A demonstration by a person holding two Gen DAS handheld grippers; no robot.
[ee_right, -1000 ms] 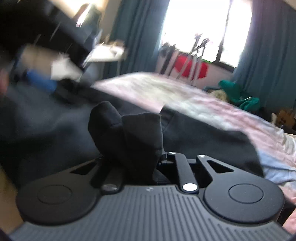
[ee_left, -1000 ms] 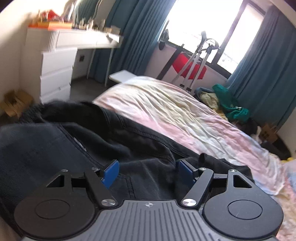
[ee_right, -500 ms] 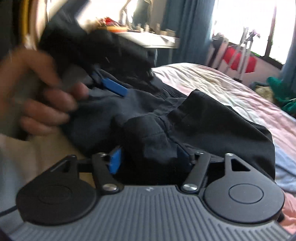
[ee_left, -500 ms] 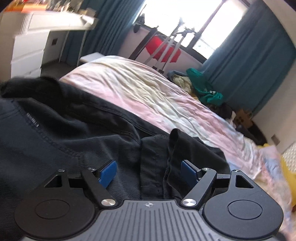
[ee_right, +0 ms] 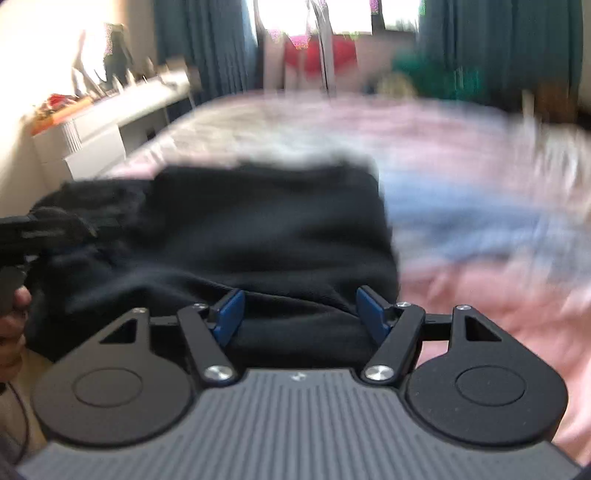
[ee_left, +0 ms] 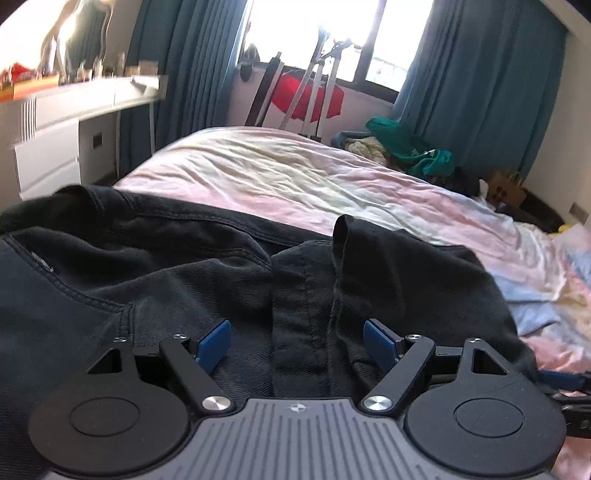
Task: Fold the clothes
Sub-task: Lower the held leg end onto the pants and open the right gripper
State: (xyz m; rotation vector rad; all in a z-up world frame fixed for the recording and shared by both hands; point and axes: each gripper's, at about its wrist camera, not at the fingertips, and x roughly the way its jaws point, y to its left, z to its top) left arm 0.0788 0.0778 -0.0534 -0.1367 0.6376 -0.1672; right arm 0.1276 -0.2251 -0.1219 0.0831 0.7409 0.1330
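While the black trousers (ee_left: 229, 280) lie bunched along the bed's (ee_left: 295, 177) near edge, we hold both the left gripper (ee_left: 295, 341) and right gripper (ee_right: 297, 312) spread wide, gripping nothing; we should pinch a hem cleanly before folding.

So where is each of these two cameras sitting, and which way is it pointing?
Left wrist view: sits on the left gripper, looking along its open jaws and down onto the black garment, with the bed and window beyond; no part of the person shows.
Right wrist view: sits on the right gripper, jaws open above the same garment; heavily blurred; a hand shows at the left edge.
Shared: both face across the bed toward the window and blue curtains.
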